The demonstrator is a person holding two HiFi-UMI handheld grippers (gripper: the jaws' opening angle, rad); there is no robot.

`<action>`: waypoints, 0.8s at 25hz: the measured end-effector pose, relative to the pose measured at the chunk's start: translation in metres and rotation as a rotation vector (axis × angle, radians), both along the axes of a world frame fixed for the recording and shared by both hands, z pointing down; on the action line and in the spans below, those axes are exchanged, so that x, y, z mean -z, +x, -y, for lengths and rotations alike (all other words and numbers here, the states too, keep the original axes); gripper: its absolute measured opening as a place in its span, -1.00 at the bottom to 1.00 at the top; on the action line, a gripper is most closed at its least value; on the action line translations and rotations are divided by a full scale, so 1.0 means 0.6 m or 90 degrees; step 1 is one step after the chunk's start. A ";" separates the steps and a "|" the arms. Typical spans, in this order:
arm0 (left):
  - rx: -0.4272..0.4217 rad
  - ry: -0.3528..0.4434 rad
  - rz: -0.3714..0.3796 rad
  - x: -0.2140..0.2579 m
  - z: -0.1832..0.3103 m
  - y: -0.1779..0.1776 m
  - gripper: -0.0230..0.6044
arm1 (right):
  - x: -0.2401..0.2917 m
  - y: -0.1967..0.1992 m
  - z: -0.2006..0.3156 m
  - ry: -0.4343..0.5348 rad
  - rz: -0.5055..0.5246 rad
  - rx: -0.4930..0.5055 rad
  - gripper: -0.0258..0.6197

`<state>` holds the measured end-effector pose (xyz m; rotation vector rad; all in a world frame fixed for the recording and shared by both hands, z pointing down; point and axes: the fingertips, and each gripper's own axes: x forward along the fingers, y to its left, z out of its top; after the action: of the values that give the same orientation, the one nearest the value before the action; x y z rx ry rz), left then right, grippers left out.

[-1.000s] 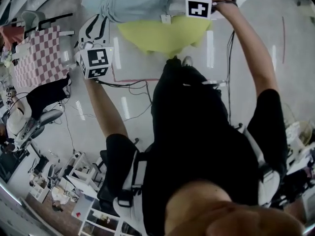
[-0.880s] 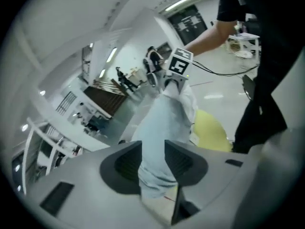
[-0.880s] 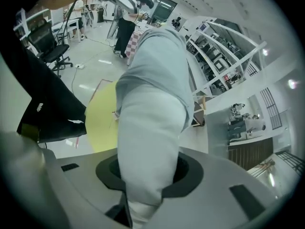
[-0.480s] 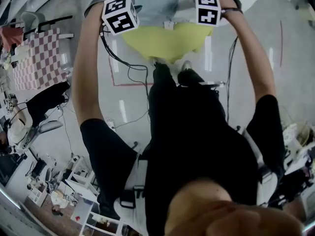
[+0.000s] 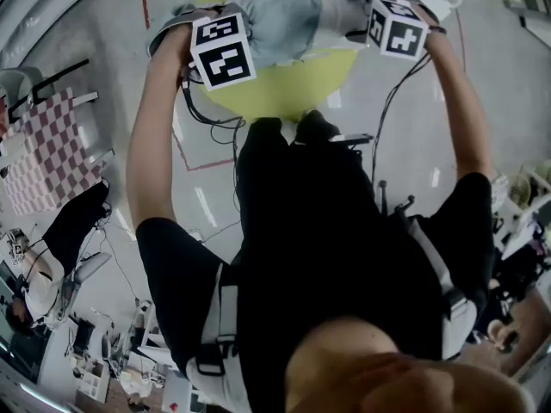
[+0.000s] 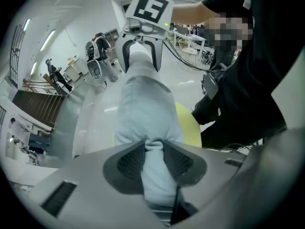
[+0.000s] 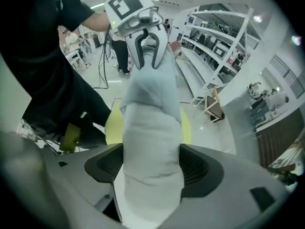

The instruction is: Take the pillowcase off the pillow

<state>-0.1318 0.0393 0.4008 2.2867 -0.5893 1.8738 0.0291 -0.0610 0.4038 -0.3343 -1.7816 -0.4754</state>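
A: Where is the pillowcase right now?
B: Up in the air, stretched between the two claws in front of the person in black. The light blue pillowcase [image 6: 143, 104] covers most of the length, and the white pillow [image 7: 150, 128] sticks out bare at the right end.

A: What does the left gripper have?
B: The left gripper [image 6: 153, 147] has a bunched fold of the pillowcase between its pads. Its jaws have just been closing, and both pads pinch the cloth.

A: And the right one?
B: The right gripper [image 7: 151, 151] is clamped on the bare white end of the pillow. Its jaws have just been opening, yet the pillow fills the gap and presses against both pads.

A: How do the two stand to each other?
B: They face each other along the pillow, one at each end.

A: What lies below?
B: A yellow-green mat [image 5: 284, 89] on the pale floor [image 5: 413, 144], under the pillow and by the person's feet.
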 end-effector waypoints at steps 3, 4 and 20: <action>-0.013 0.009 0.000 -0.008 0.007 0.005 -0.53 | 0.026 -0.003 0.012 -0.041 -0.023 -0.006 0.13; -0.012 0.007 0.000 -0.009 0.007 0.006 -0.53 | 0.027 -0.006 0.016 -0.041 -0.037 -0.001 0.14; 0.059 -0.024 0.164 0.102 -0.045 -0.188 -0.49 | -0.057 -0.033 0.017 -0.142 -0.143 0.083 0.17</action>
<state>-0.2445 0.0661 0.3397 1.9729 -0.6712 2.1298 0.0092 -0.0709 0.4379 -0.6382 -1.6014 -0.3154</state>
